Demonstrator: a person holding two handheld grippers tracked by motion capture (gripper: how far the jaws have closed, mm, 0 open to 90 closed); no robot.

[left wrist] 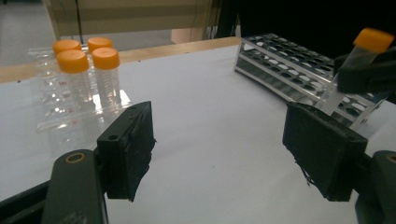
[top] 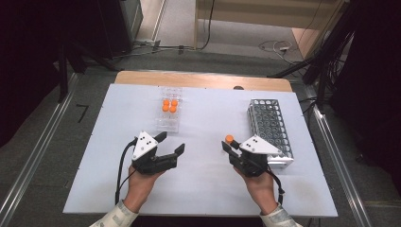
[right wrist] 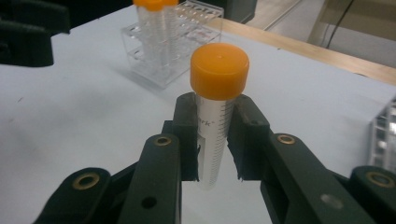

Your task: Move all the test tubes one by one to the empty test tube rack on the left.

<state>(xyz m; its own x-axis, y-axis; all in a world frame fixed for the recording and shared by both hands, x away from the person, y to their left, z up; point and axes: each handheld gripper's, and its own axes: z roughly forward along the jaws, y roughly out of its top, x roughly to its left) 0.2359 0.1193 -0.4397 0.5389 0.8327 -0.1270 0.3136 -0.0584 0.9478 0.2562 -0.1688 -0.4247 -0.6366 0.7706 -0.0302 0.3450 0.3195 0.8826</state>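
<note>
Right tool [top: 230, 146]: I have its jaws clamped on an orange-capped tube [right wrist: 215, 116], gripped just below the cap, tube upright.
Left tool [top: 171, 143]: jaws stand apart with nothing between them; it hovers over bare desk [top: 203, 184].
Step in hand: I judge this as carrying one tube from the clear rack [top: 169, 116] across to the metal rack [top: 269, 132].
Tube's place: above the desk, at about 9 o'clock of the metal rack's near end, well apart from the clear rack at 11 o'clock.
Four capped tubes [top: 169, 105]: seated in the clear rack.
Next move: I would swing toward 3 o'clock, line the tube's tip over a free hole, keep it vertical, then lower.
Hands: both forearms enter from 6 o'clock; right hand [top: 259, 184] angled toward 11 o'clock, left hand [top: 142, 182] toward 1 o'clock.
</note>
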